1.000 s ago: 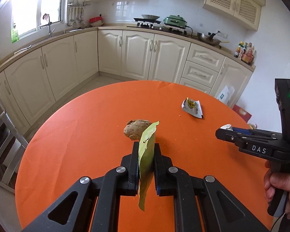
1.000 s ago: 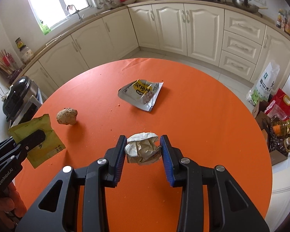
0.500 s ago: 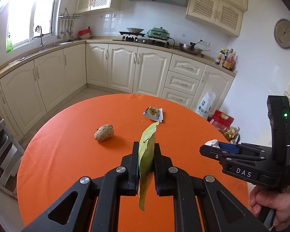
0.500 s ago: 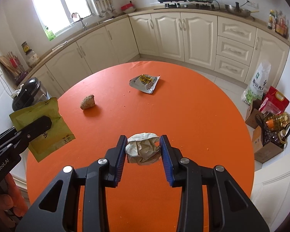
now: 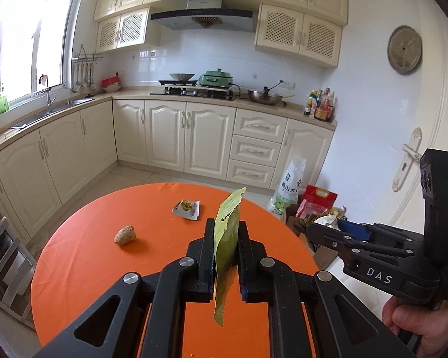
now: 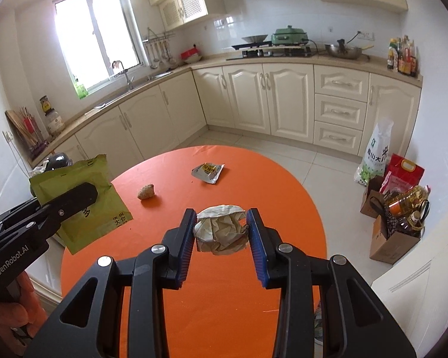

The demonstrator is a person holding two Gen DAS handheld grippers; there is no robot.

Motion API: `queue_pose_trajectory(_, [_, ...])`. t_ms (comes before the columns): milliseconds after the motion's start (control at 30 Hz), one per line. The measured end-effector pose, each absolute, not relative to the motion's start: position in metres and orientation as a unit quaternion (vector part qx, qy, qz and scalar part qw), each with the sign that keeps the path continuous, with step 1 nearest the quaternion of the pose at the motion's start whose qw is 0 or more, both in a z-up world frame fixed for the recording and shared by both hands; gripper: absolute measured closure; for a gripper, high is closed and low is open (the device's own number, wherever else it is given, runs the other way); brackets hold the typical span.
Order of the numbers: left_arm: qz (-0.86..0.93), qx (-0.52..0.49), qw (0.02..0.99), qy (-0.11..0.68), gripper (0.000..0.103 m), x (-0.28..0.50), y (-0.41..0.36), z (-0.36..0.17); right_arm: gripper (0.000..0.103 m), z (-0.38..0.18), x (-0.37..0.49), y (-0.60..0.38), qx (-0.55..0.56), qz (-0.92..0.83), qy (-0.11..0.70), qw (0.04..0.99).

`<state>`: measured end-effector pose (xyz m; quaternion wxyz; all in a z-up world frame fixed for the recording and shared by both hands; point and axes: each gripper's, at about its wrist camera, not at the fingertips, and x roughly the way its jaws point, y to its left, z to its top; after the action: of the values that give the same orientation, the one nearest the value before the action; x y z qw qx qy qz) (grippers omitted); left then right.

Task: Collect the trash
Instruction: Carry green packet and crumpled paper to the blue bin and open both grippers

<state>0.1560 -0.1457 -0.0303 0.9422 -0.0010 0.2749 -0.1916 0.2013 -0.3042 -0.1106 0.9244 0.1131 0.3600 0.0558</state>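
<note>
My left gripper (image 5: 226,238) is shut on a flat green snack wrapper (image 5: 227,235), held edge-on above the round orange table (image 5: 83,268). In the right wrist view the same green wrapper (image 6: 104,208) hangs at the left from the left gripper (image 6: 83,197). My right gripper (image 6: 221,229) is shut on a crumpled white paper ball (image 6: 221,231), lifted clear of the table (image 6: 268,185). The right gripper (image 5: 316,229) also shows at the right of the left wrist view, with a hand (image 5: 415,325) under it. A silver and yellow wrapper (image 5: 187,208) (image 6: 207,171) and a brown lump (image 5: 124,234) (image 6: 146,191) lie on the table.
Cream kitchen cabinets (image 5: 194,137) run behind the table. A white rice bag (image 6: 373,155), a red bag (image 6: 403,173) and a cardboard box with oil bottles (image 6: 403,217) stand on the floor at the right. A metal rack (image 5: 3,262) stands left of the table.
Both grippers rose and pulled back from the table with their loads still held. The table and the items left on it now look smaller and farther away.
</note>
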Motion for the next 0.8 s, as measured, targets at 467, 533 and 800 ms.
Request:
queue_pose_trajectory(467, [-0.339, 0.022, 0.898, 0.280, 0.095, 0.108, -0.230, -0.026, 0.068, -0.094, 0.121, -0.442, 0.162, -0.071, 0.329, 0.928])
queue_pose_trajectory(533, [-0.363, 0.023, 0.881, 0.301, 0.095, 0.110, -0.246, -0.035, 0.068, -0.104, 0.113, -0.466, 0.173, -0.093, 0.334, 0.922])
queue_pose_trajectory(800, [-0.416, 0.058, 0.825, 0.378, 0.095, 0.112, -0.311, -0.083, 0.068, -0.166, 0.100, -0.543, 0.229, -0.153, 0.373, 0.886])
